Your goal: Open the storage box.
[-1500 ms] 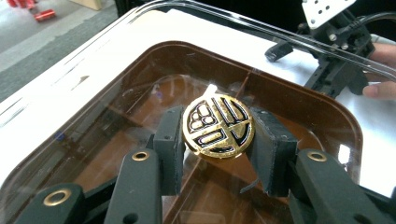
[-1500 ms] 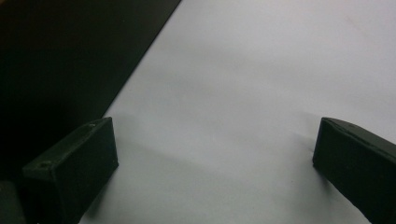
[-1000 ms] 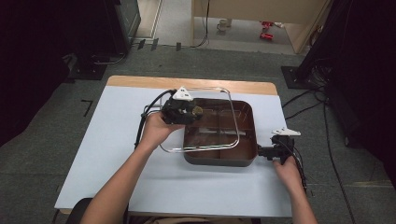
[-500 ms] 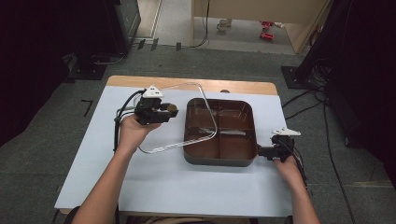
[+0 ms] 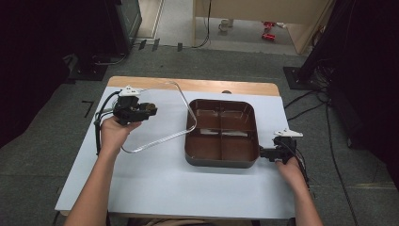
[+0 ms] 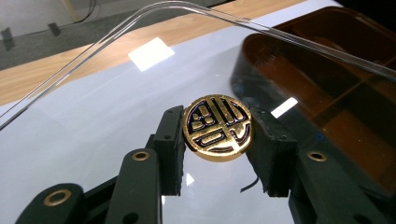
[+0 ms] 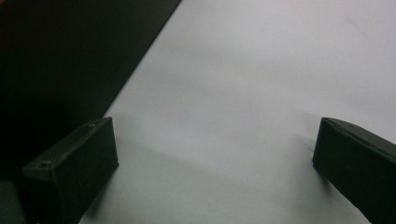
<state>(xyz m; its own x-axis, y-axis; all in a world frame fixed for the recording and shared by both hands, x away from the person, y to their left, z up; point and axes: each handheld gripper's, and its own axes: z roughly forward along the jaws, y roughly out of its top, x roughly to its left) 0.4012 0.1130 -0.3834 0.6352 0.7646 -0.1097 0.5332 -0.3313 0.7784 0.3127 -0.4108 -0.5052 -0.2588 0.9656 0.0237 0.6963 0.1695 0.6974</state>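
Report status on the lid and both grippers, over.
Left gripper shut on the gold knob of the clear lid, lid lifted off and tilted left of the brown tray. Right gripper open beside the tray's right corner. Nothing in the way.

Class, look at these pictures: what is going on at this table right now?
A person works with two handheld grippers. The left gripper is shut on the gold knob of a clear lid, holding the lid tilted, to the left of the brown divided tray, one corner overlapping its rim. The right gripper is open beside the tray's right side on the table.
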